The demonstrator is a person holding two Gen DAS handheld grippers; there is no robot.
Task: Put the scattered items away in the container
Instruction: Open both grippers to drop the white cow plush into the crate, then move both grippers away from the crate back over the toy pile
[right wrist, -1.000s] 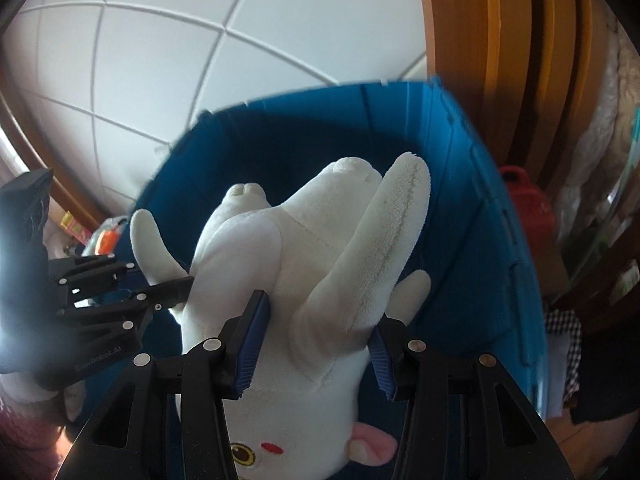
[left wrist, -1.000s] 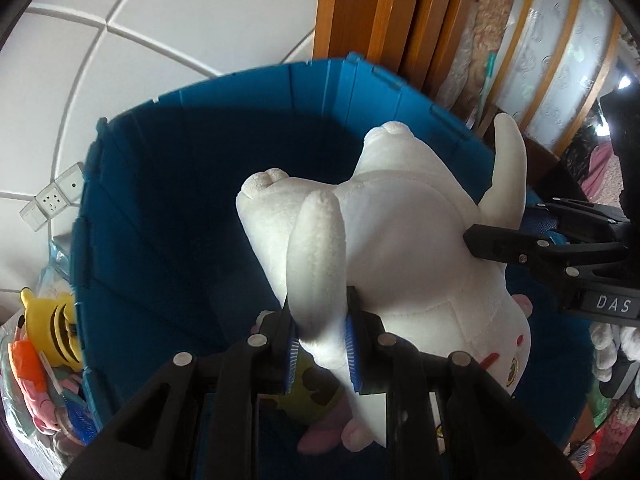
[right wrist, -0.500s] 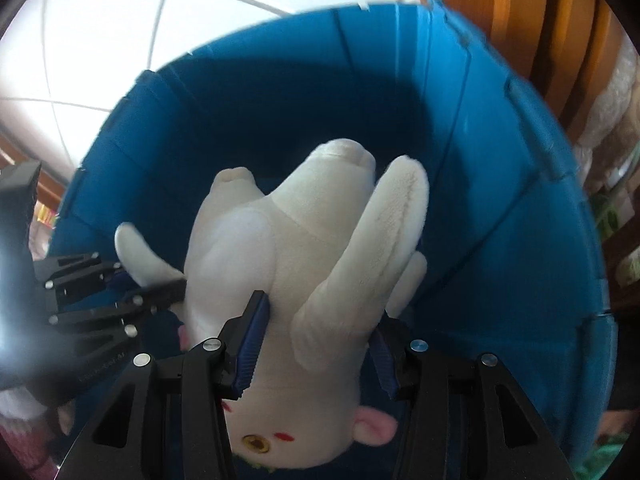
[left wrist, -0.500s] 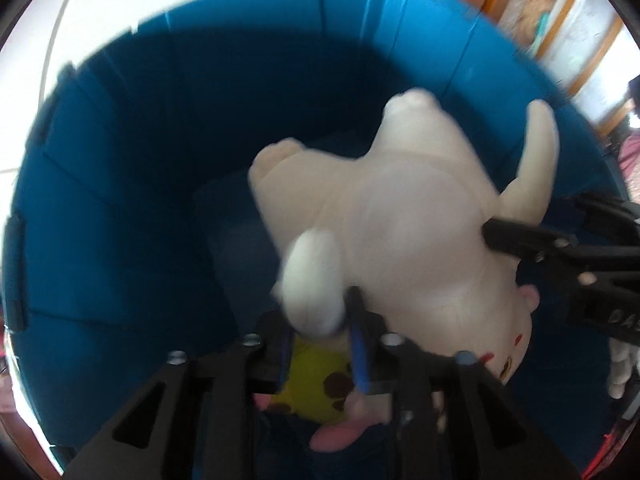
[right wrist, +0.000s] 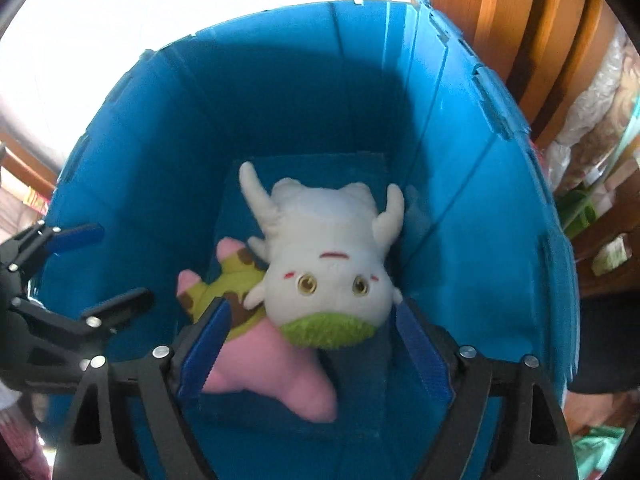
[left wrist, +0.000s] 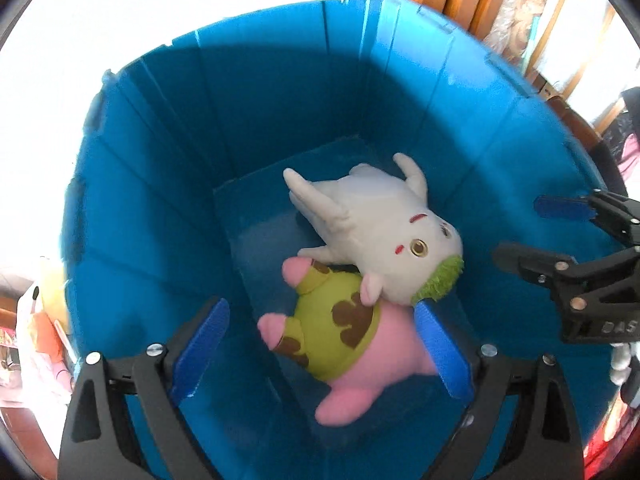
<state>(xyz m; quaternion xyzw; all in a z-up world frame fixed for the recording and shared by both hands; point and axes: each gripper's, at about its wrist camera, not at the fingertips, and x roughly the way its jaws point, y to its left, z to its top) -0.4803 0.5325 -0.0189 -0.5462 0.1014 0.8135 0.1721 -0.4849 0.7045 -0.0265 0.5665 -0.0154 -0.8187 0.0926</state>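
Both my left tool [left wrist: 320,348] and right tool [right wrist: 308,344] hang spread and empty above the blue container [left wrist: 280,120], where the white plush [left wrist: 376,224] lies straight below on its floor, head resting on the pink plush [left wrist: 352,344].

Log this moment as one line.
left gripper: open | right gripper: open | white plush: in blue bin, on pink plush

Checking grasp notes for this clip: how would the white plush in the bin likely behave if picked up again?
The white plush looks soft, so its thin limbs would probably flop. It likely weighs little. It lies across the pink plush, so lifting may nudge that one.
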